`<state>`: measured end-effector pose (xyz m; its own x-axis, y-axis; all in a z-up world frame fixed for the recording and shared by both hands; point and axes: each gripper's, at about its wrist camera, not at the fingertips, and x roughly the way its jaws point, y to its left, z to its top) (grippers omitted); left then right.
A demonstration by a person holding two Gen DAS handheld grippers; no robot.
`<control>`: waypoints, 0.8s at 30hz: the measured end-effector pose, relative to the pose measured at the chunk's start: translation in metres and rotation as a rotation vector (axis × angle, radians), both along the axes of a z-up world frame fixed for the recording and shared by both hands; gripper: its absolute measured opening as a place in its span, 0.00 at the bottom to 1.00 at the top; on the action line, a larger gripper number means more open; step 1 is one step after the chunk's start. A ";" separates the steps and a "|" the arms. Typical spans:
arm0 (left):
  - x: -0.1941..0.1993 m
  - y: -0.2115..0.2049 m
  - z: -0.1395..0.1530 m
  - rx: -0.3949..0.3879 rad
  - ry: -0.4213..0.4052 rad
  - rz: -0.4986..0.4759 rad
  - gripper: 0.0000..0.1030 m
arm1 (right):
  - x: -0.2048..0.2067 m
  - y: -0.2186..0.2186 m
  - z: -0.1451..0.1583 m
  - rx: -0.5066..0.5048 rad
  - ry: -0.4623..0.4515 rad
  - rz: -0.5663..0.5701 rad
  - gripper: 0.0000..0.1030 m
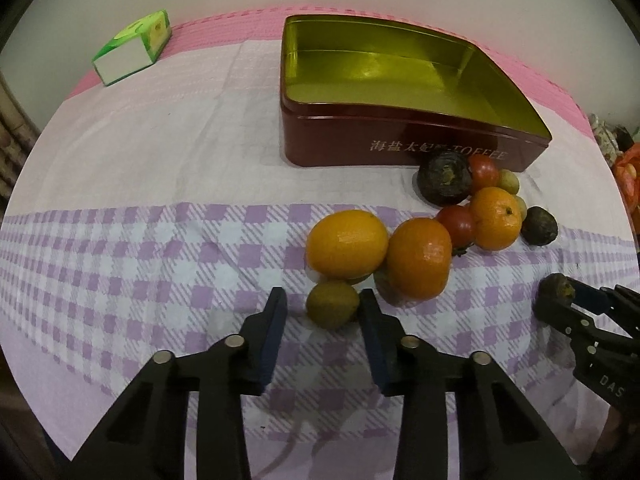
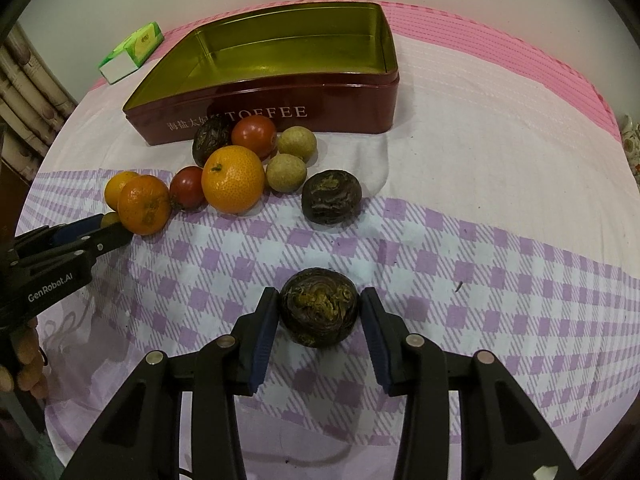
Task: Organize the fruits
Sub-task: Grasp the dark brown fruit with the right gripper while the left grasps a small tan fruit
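Note:
A small green-brown fruit (image 1: 332, 305) lies on the checked cloth between the fingers of my left gripper (image 1: 322, 300). The right pad touches it and a gap shows at the left pad, so this gripper is open. My right gripper (image 2: 319, 300) is shut on a dark wrinkled fruit (image 2: 318, 306), which rests on the cloth. The left wrist view shows that fruit (image 1: 555, 286) at the right edge. Beyond stand oranges (image 1: 418, 260), tomatoes (image 2: 254, 131), two pale round fruits (image 2: 286, 172) and other dark fruits (image 2: 331, 197). The red toffee tin (image 2: 320, 96) behind them is empty.
A green tissue box (image 1: 132, 46) lies at the far left of the table. A person's hand (image 2: 28, 360) holds the left gripper (image 2: 108, 229). A pink cloth edge (image 2: 520, 40) borders the back, and a curtain (image 2: 24, 76) hangs at the left.

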<state>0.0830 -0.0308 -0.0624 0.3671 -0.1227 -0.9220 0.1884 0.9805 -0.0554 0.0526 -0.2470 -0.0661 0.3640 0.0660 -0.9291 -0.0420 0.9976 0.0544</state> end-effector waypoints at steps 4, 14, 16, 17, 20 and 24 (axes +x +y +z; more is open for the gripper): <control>0.001 -0.001 -0.001 0.000 -0.001 -0.001 0.31 | -0.001 0.001 0.000 -0.001 -0.002 0.001 0.38; -0.003 0.002 -0.001 -0.023 0.002 0.007 0.26 | -0.002 0.001 0.000 0.005 -0.004 0.001 0.37; -0.004 0.002 -0.002 -0.022 0.004 0.010 0.26 | -0.002 0.000 0.000 0.008 -0.004 0.000 0.37; -0.005 0.003 -0.001 -0.025 0.002 0.014 0.26 | -0.003 -0.001 0.000 0.008 -0.004 0.000 0.37; -0.008 0.005 0.002 -0.026 -0.008 0.022 0.26 | -0.003 -0.002 0.002 0.012 -0.006 0.004 0.36; -0.009 0.008 0.009 -0.024 -0.029 0.019 0.26 | -0.001 -0.006 0.008 0.019 -0.017 0.007 0.36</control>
<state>0.0735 -0.0230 -0.0531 0.3957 -0.1378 -0.9080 0.1720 0.9823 -0.0741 0.0512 -0.2530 -0.0577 0.3792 0.0861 -0.9213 -0.0497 0.9961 0.0726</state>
